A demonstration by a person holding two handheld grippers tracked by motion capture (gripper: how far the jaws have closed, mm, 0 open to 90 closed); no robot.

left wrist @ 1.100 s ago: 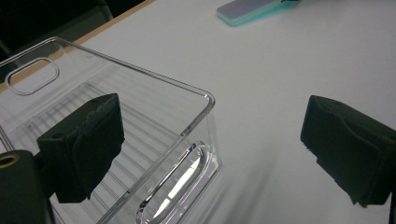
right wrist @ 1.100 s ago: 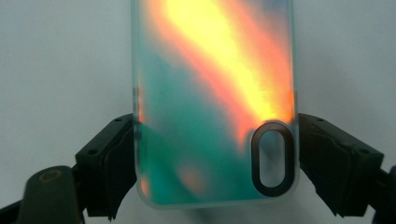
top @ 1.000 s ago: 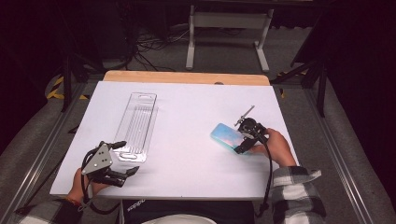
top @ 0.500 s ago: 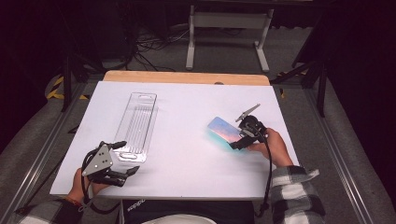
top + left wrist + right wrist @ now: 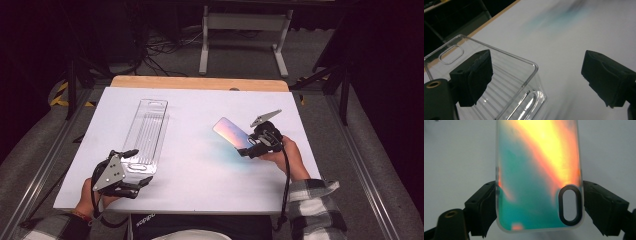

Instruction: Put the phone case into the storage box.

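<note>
A clear plastic package (image 5: 147, 130) lies lengthwise on the left half of the white table (image 5: 200, 192). My left gripper (image 5: 140, 167) stands open at its near end. In the left gripper view one jaw hovers over the package (image 5: 506, 82) and the other over bare table, so the left gripper (image 5: 541, 75) has the package's corner between its jaws without touching it. On the right, my right gripper (image 5: 246, 148) is shut on an iridescent phone case (image 5: 231, 132), held tilted above the table. In the right gripper view the right gripper (image 5: 539, 206) presses both long edges of the case (image 5: 536, 170) near its camera cutout.
A wooden strip (image 5: 200, 82) borders the table's far edge. Metal rails (image 5: 350, 150) run along both sides. A metal stand (image 5: 245, 22) and cables sit on the dark floor beyond. A faint coloured reflection lies on the table below the case.
The right gripper has risen with the phone case, lifting it off the table and tilting it. The left gripper and the clear package have stayed in place.
</note>
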